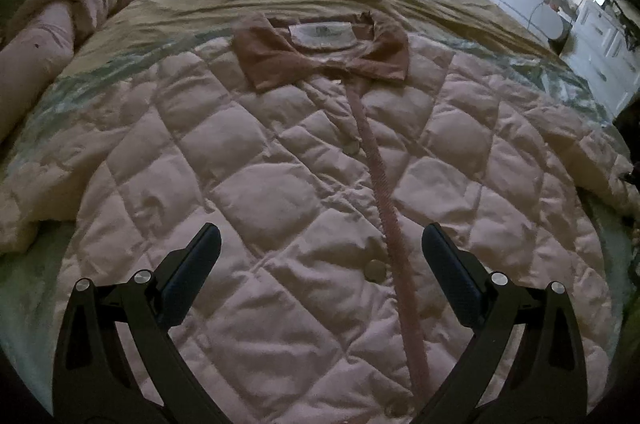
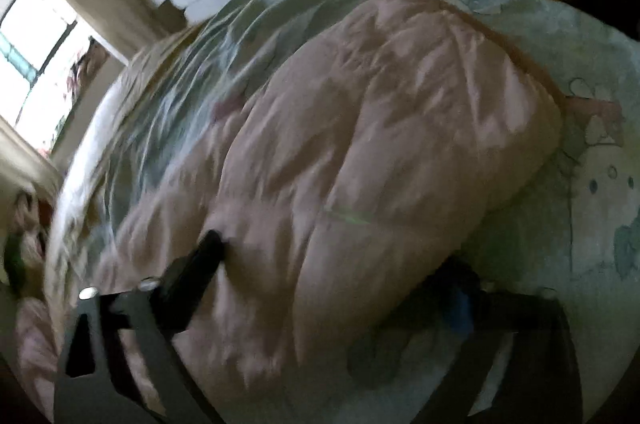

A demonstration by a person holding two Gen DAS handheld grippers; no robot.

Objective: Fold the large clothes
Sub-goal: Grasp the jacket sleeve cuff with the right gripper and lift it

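Quilted jacket flat, left gripper hovering, jaws apart

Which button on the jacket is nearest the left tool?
The lower button, beside the placket between the open fingers; the other sits farther up toward the collar.

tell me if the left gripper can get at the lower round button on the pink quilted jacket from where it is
Probably yes. The left gripper hangs open right over the pink quilted jacket, and the lower round button lies uncovered between its fingers, beside the ribbed placket. Nothing sits in the way.
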